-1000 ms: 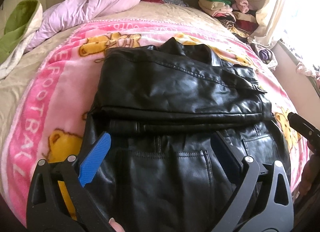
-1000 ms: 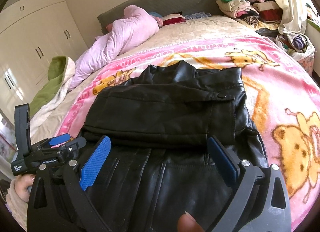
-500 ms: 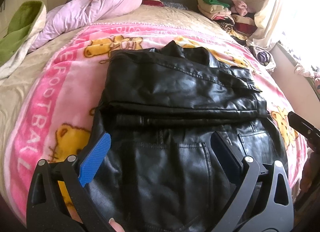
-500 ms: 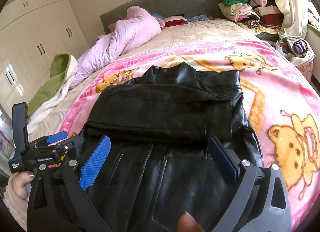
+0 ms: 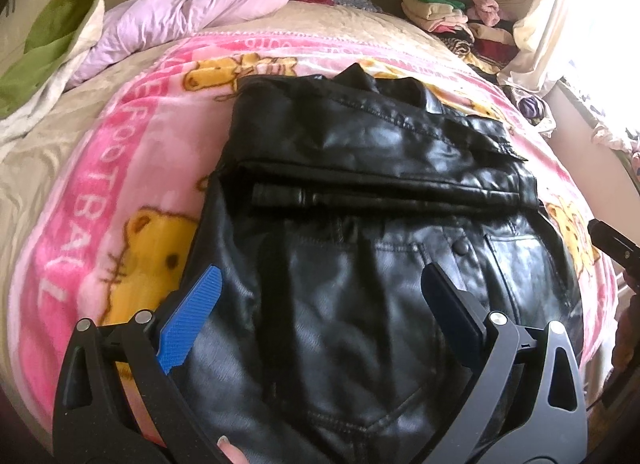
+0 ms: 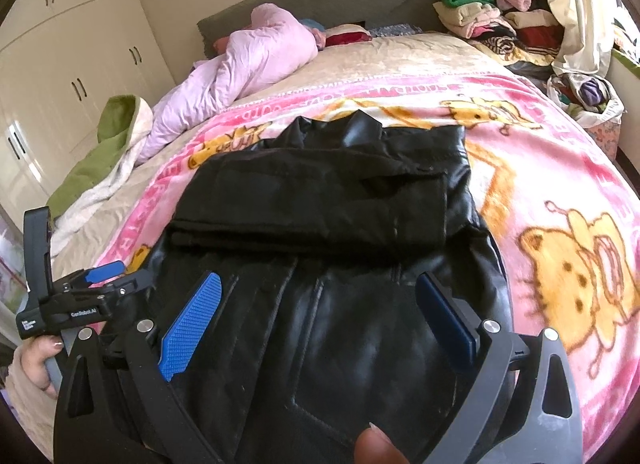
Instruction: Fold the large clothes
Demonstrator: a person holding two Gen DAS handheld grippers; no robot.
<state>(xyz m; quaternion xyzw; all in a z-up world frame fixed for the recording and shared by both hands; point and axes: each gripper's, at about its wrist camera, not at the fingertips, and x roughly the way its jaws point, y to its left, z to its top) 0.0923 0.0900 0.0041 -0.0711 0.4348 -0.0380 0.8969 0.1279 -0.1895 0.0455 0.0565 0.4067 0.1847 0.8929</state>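
Nearby, lilac duvet (image 6: 256, 59) and stacked clothes (image 6: 480, 15) flank black jacket (image 5: 360, 191); both grippers' jaws gape wide, empty.

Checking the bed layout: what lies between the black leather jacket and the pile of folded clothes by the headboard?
In the right wrist view, only pink cartoon blanket and cream bedspread lie between the black leather jacket and folded clothes pile.

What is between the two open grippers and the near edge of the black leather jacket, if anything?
Nothing visible stands in the way. The left gripper and right gripper are both open directly over the lower part of the black leather jacket, which lies alone on the pink blanket; only bare leather shows between the fingers.
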